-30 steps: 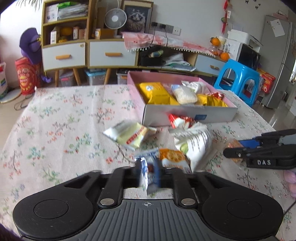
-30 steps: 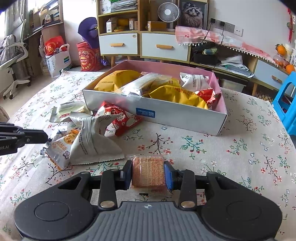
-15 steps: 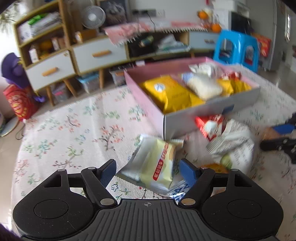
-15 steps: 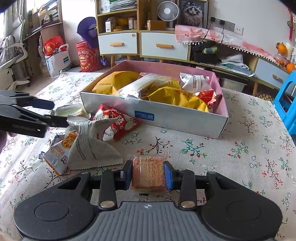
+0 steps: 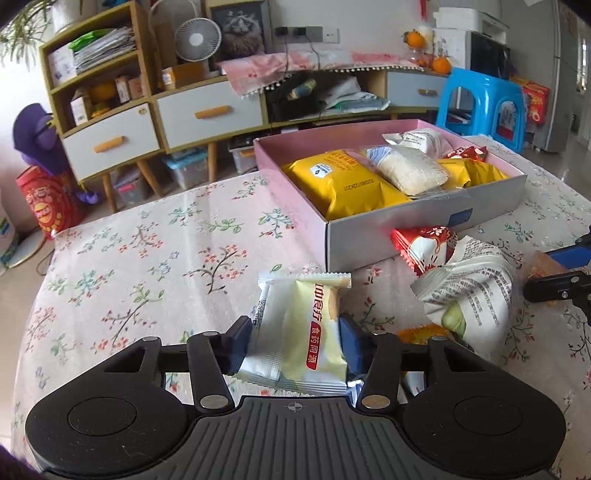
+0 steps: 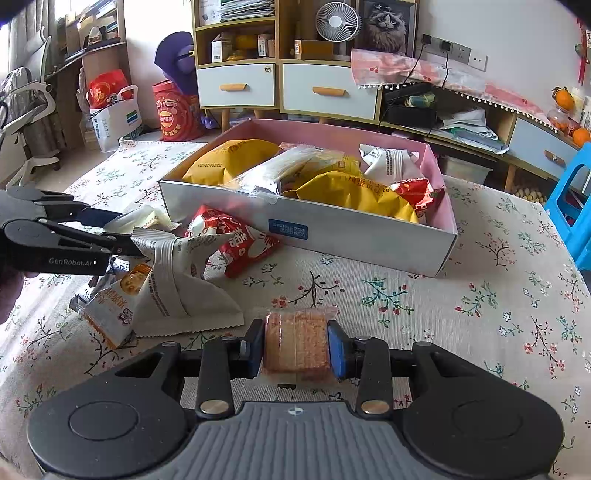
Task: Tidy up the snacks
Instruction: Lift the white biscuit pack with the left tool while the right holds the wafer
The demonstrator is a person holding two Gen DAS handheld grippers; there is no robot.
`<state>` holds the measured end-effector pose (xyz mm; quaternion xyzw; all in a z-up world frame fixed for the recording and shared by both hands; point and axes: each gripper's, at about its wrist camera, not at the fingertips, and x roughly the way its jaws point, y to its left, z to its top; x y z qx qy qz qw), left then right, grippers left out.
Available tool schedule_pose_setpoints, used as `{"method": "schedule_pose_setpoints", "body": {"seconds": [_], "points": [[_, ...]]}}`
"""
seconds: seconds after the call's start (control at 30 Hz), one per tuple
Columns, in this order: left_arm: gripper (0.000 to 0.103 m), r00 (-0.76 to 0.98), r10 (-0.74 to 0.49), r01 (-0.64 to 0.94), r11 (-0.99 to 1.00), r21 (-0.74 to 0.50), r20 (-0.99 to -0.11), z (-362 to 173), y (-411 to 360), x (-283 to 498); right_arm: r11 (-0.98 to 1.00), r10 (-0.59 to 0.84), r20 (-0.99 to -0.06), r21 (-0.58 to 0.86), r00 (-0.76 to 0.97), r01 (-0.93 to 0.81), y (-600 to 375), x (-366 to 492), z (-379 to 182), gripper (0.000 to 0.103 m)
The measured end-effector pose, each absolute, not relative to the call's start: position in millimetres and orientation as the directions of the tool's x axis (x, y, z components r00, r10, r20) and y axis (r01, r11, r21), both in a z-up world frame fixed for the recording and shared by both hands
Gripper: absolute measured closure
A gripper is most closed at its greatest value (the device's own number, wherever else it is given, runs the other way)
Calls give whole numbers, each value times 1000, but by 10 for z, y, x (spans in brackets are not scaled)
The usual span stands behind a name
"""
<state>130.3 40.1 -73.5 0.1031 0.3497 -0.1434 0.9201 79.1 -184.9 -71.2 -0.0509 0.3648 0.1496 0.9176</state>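
Observation:
My left gripper (image 5: 293, 341) is shut on a pale yellow and white snack packet (image 5: 299, 332) with a red label, low over the tablecloth. My right gripper (image 6: 296, 349) is shut on a clear-wrapped stack of brown crackers (image 6: 295, 343). The pink-lined snack box (image 5: 424, 218) stands ahead of both and holds yellow bags (image 6: 354, 195), a white bag and a red packet. Loose on the cloth lie a red packet (image 6: 236, 243), a white printed bag (image 6: 181, 291) and an orange biscuit packet (image 6: 114, 299). The left gripper also shows in the right wrist view (image 6: 107, 230).
The table has a floral cloth (image 5: 147, 251). Behind it stand a cabinet with drawers (image 6: 280, 88) and a small fan (image 6: 338, 18). A blue stool (image 5: 484, 103) stands at the table's right. My right gripper's fingers (image 5: 554, 284) show at the left view's right edge.
My left gripper let go of a small blue packet, opened, moved to the yellow-white packet and shut on it. My right gripper kept hold of the crackers and barely moved.

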Motion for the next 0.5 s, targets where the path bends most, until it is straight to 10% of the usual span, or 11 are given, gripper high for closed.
{"method": "schedule_pose_setpoints", "body": {"seconds": [0.5], "points": [[57,696,-115,165,986,2,-709,-635,616,1134,957,243,-678,49,693,-287,-1891,795,-613,78]]}}
